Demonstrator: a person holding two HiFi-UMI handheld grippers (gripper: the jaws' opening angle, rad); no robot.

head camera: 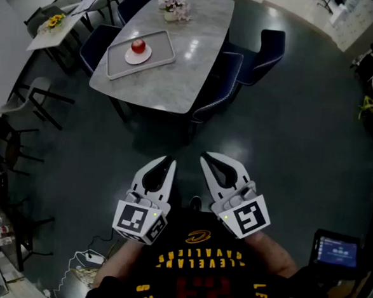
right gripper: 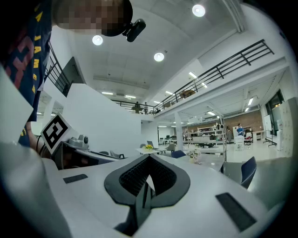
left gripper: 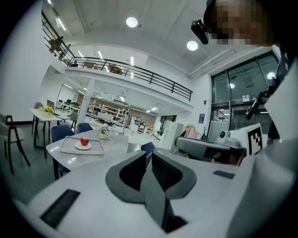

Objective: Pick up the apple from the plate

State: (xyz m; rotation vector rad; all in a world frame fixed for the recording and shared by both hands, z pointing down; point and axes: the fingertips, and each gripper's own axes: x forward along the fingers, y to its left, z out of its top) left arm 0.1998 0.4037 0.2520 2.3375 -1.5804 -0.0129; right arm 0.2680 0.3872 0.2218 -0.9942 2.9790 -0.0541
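Note:
A red apple (head camera: pixel 138 45) sits on a small white plate (head camera: pixel 134 57) in a grey tray (head camera: pixel 166 49) on the marble-topped table (head camera: pixel 178 81), far ahead across the dark floor. The left gripper view also shows the apple (left gripper: pixel 84 141) on its plate (left gripper: pixel 77 146), small and distant at the left. My left gripper (head camera: pixel 169 158) (left gripper: pixel 149 155) and right gripper (head camera: pixel 205 157) (right gripper: pixel 149 157) are held close to the person's chest, far from the table. Both are shut with nothing between the fingers. The right gripper view does not show the apple.
Dark blue chairs (head camera: pixel 224 84) stand round the table, and a vase of flowers (head camera: pixel 173 5) is at its far end. A small white table with yellow flowers (head camera: pixel 54 22) and black chairs (head camera: pixel 30 102) lie to the left. Cables (head camera: pixel 86 259) lie on the floor near the person's feet.

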